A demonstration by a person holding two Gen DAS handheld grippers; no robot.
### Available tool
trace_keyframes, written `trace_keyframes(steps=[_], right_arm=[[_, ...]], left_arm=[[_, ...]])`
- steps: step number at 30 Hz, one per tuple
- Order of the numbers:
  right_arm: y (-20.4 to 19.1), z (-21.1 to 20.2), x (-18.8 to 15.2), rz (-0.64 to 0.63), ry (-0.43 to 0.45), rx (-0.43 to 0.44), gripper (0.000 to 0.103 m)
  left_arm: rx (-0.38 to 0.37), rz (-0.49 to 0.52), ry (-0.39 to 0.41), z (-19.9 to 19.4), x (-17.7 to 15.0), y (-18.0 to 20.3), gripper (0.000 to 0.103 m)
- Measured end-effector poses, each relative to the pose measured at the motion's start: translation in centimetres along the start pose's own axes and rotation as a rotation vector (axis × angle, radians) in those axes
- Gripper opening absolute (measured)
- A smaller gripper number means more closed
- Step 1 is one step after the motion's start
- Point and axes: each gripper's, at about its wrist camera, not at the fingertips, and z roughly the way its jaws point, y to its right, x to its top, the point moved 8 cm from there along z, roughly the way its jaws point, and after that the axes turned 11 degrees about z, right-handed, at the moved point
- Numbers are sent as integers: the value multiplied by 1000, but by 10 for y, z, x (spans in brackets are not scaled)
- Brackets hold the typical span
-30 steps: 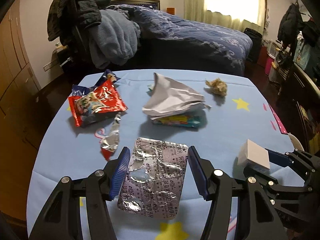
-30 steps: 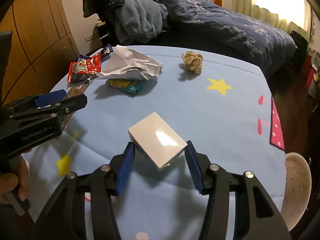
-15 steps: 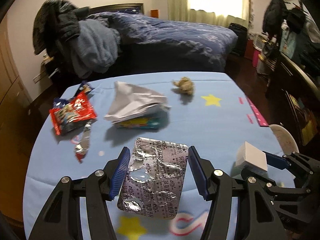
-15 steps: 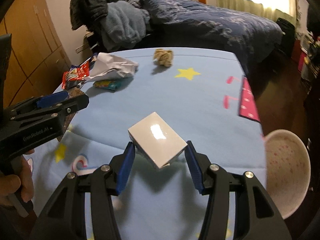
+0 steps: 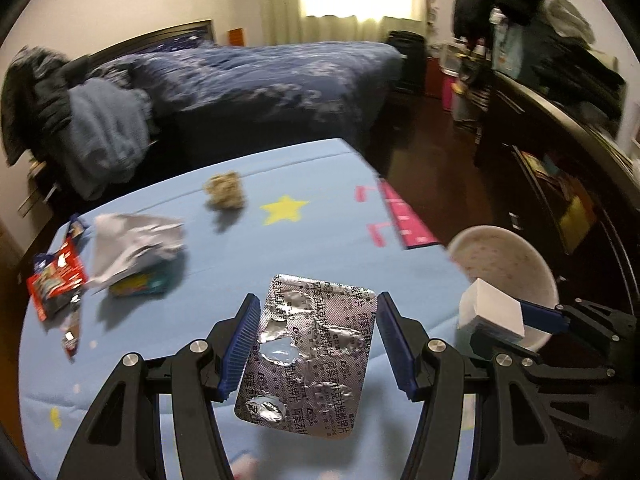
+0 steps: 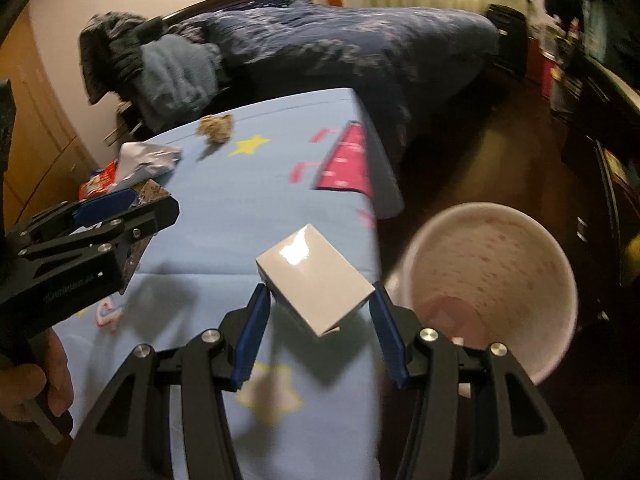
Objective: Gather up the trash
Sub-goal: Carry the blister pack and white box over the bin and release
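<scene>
Your left claw [image 5: 316,344] is clamped on the edges of a silver pill sheet [image 5: 308,360], held clear above the blue counter [image 5: 320,240]. Your right claw [image 6: 316,332] grips a small white box [image 6: 314,278] by two of its corners, right at the counter's right edge, with the pale bin [image 6: 488,280] just to its right and lower down.

The box is the weaker hold: it sits skewed between the pads, so a quick swing could make it pivot and slip out onto the floor short of the bin. The pill sheet is thin and flexible; squeeze harder and it may buckle and pop free. Both claws are close together, so if you crowd the bin with both at once they could knock each other. Let one go first.

Compared with a second ago, both claws have swept right across the counter, with their loads unchanged. The bin, then only a sliver at the frame edge, now fills the right side of the right wrist view. The rest of the trash, a red wrapper [image 5: 56,276], crumpled paper [image 5: 136,244] and a brown wad [image 5: 224,192], now lies far off to the left, untouched.
</scene>
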Motion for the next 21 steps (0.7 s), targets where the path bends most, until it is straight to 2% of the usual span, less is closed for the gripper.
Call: trace_keyframes(steps=[11,21], right_arm=[[76,-20,3,130,47,-98,52],[140,-26,2,229,62,-187,52]], left_arm=[[-121,115,24,15,34,78,60],[-223,190,21,36,58,135,60]])
